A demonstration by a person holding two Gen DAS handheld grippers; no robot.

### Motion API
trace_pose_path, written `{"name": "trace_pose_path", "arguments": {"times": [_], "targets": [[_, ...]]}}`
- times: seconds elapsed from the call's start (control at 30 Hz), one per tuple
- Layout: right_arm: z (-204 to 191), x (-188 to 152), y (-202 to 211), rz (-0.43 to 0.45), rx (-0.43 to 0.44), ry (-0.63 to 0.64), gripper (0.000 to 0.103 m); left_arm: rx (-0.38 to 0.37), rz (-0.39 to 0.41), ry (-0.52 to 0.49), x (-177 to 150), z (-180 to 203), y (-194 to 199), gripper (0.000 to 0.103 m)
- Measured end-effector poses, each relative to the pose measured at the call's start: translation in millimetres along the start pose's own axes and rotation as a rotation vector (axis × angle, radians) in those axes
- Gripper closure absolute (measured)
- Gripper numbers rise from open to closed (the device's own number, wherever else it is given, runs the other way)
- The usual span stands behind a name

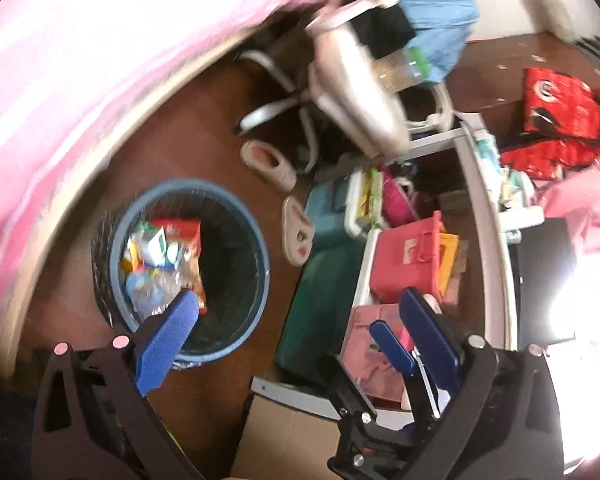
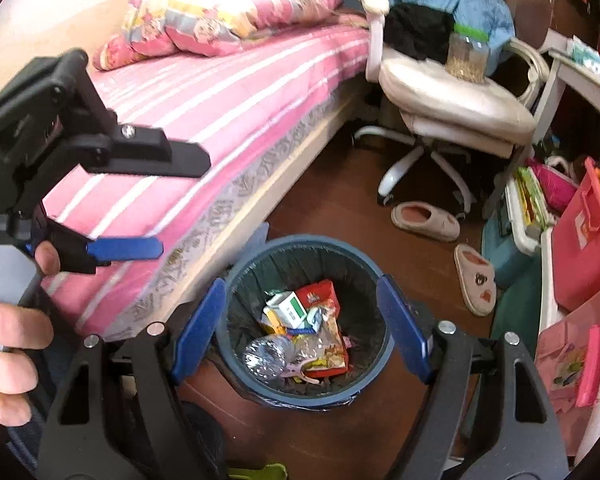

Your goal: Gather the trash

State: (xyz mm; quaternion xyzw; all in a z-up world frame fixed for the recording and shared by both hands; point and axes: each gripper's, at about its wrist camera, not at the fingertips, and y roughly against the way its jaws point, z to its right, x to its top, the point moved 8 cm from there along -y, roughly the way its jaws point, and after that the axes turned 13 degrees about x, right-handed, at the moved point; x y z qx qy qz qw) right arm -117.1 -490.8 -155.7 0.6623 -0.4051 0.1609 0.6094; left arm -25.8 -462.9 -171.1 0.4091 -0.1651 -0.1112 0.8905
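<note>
A round blue trash bin (image 2: pixel 380 376) with a dark liner stands on the brown floor beside the bed. It holds wrappers, a small carton and a crushed clear bottle (image 2: pixel 266 354). My right gripper (image 2: pixel 302 330) is open and empty, directly above the bin. My left gripper (image 1: pixel 300 316) is open and empty; the bin (image 1: pixel 256 300) is under its left finger. The left gripper also shows in the right wrist view (image 2: pixel 182 204), open, over the bed edge to the left. In the left wrist view the right gripper (image 1: pixel 396 328) shows at lower right.
A pink striped bed (image 2: pixel 220 112) runs along the left. A white office chair (image 2: pixel 452 96) carries clothes and a jar. Two slippers (image 2: pixel 426 220) lie on the floor. Pink storage boxes (image 2: pixel 584 248) and a teal mat (image 1: pixel 320 292) crowd the right, under a white desk (image 1: pixel 484 184).
</note>
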Motion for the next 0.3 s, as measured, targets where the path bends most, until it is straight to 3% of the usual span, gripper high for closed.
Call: {"name": "trace_pose_path", "arguments": {"times": [0.13, 0.3], "targets": [[-20.2, 11.3, 23.4, 0.041, 0.026, 0.030, 0.025, -0.013, 0.012, -0.009, -5.5, 5.7, 32.9, 0.005], [-56.6, 30.5, 59.8, 0.110, 0.081, 0.071, 0.018, -0.001, 0.089, 0.013, -16.9, -1.8, 83.8, 0.005]]}}
